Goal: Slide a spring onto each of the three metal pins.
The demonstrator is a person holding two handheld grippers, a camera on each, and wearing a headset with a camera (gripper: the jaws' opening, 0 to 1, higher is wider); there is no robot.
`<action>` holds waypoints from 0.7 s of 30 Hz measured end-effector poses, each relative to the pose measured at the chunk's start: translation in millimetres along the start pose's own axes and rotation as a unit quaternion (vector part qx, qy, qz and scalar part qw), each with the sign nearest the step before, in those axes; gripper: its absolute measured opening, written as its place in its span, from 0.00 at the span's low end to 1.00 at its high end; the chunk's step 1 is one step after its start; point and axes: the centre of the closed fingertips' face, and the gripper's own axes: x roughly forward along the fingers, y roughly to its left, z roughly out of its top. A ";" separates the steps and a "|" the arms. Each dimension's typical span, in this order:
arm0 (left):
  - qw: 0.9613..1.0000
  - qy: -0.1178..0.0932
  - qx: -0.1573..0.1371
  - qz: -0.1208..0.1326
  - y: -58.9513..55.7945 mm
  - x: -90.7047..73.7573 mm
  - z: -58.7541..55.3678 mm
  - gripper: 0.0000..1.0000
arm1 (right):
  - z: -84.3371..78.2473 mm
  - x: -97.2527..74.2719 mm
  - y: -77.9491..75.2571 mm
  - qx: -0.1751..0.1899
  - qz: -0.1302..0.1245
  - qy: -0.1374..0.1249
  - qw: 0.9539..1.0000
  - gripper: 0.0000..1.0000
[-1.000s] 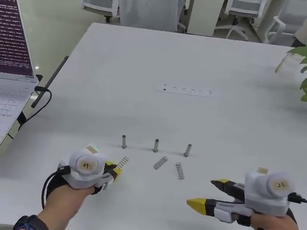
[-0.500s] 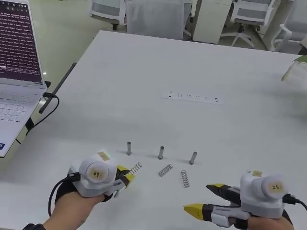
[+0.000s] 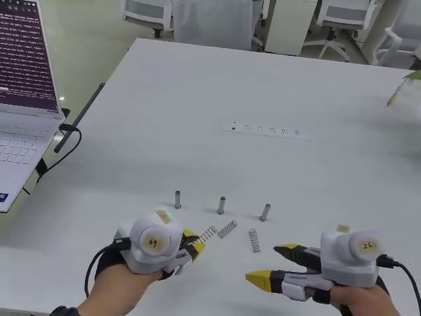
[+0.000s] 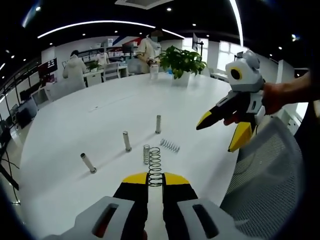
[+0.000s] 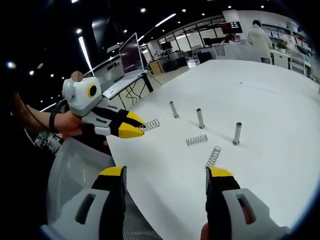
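Note:
Three short metal pins stand upright in a row on the white table: left pin (image 3: 177,199), middle pin (image 3: 222,205), right pin (image 3: 265,212). My left gripper (image 3: 193,241) is shut on one end of a spring (image 3: 208,233), which sticks out forward, just in front of the gap between the left and middle pins. In the left gripper view that held spring (image 4: 155,165) rises from the jaws. Two loose springs lie on the table, one (image 3: 227,228) below the middle pin and one (image 3: 254,240) below the right pin. My right gripper (image 3: 265,262) hovers open and empty at the near right.
An open laptop (image 3: 20,99) with a black cable (image 3: 62,138) sits at the left edge. A white power strip (image 3: 265,130) lies farther back. Office chairs (image 3: 210,20) stand past the far edge, and a plant (image 3: 404,89) at the right.
My left gripper has carried the spring to the right, from in front of the left pin toward the middle pin. The right gripper has stayed open and has barely moved.

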 end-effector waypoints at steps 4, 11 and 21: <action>1.000 -0.001 0.007 -0.009 -8.4 3.5 3.3 0.02 | 3.9 3.9 1.4 -0.002 0.007 -0.003 1.000 0.61; 0.999 -0.001 0.021 -0.025 -22.9 6.4 7.8 0.02 | 14.1 9.4 3.7 -0.006 0.018 -0.010 1.000 0.59; 0.998 -0.003 0.036 -0.044 -42.4 9.8 10.7 0.02 | 24.5 15.6 9.3 -0.001 0.033 -0.025 0.999 0.49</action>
